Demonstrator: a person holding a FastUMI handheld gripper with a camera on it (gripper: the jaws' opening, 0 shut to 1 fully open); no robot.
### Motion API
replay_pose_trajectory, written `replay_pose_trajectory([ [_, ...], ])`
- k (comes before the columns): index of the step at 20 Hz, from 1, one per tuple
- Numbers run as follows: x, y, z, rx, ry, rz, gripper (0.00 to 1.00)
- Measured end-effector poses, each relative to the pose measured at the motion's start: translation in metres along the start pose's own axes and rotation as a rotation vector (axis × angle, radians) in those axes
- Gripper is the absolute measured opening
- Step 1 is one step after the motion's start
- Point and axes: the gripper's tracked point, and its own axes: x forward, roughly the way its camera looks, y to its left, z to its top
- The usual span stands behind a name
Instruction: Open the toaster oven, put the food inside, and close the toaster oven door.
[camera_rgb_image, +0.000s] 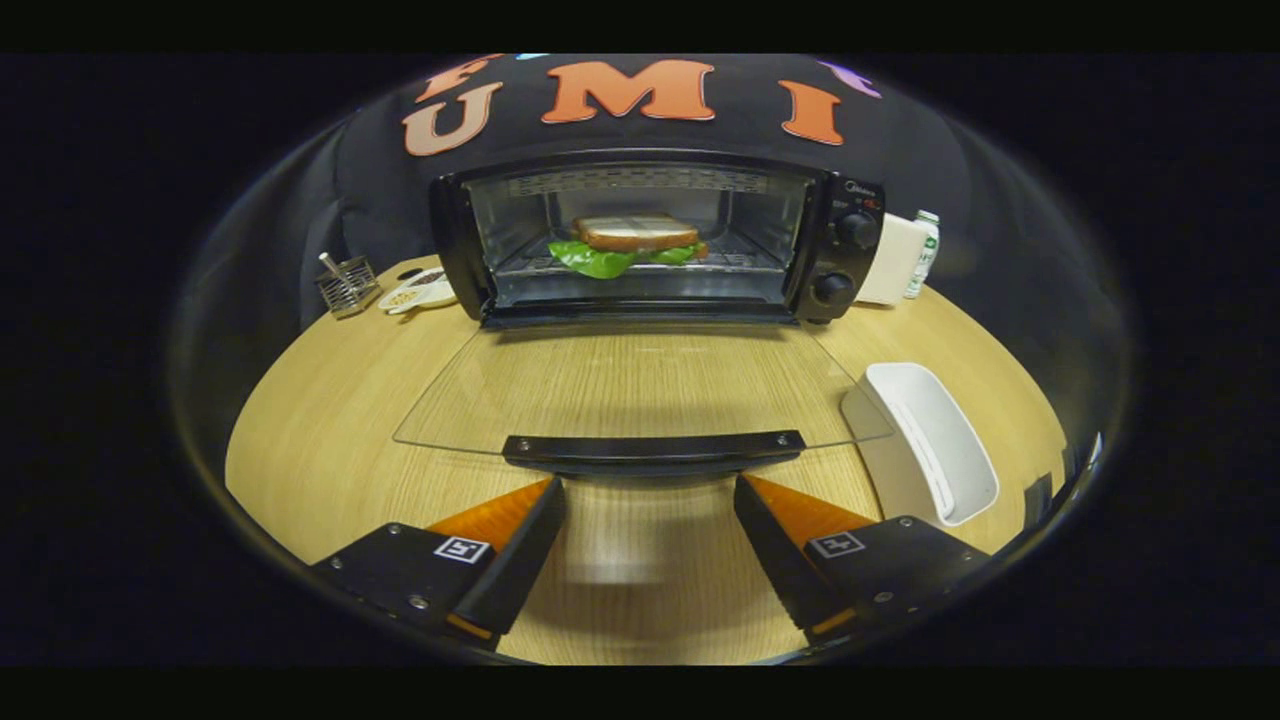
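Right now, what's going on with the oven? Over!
Tool open, empty, just behind door handle. Sandwich on rack in oven; glass door down flat. Nothing in the way.

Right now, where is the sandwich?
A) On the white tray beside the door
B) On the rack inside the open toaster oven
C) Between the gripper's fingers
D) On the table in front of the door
B: the sandwich lies on the rack inside the toaster oven, its glass door folded down, and the open gripper holds nothing.

A round, light wood-grain surface fills the booth, lit from above with a soft sheen. Black cloth wall hangs behind it, dim at the sides.
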Motion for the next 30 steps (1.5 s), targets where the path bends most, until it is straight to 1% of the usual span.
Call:
replay_pose_trajectory([
  [3, -0.008, 0.001, 0.016, 0.024, -0.034, 0.015, 1.00],
  [4, -0.009, -0.004, 0.022, 0.017, -0.055, 0.003, 0.99],
  [5, -0.008, -0.005, 0.023, 0.014, -0.048, 0.000, 1.00],
  [7, -0.009, 0.000, 0.012, 0.017, -0.010, 0.020, 1.00],
  [10, -0.004, -0.005, -0.007, -0.048, 0.035, -0.004, 1.00],
  [12, 0.004, 0.000, -0.010, -0.031, 0.050, 0.004, 1.00],
  [13, 0.009, -0.001, -0.009, -0.010, 0.052, -0.009, 1.00],
  [15, 0.016, 0.000, -0.009, 0.018, 0.053, -0.007, 1.00],
  [17, 0.013, -0.001, -0.005, 0.027, 0.041, -0.005, 1.00],
  [20, 0.001, 0.003, 0.018, 0.055, -0.004, 0.011, 1.00],
  [24, -0.015, 0.004, 0.071, 0.066, -0.098, 0.026, 1.00],
  [30, -0.013, 0.001, 0.140, 0.070, -0.191, 0.025, 1.00],
])
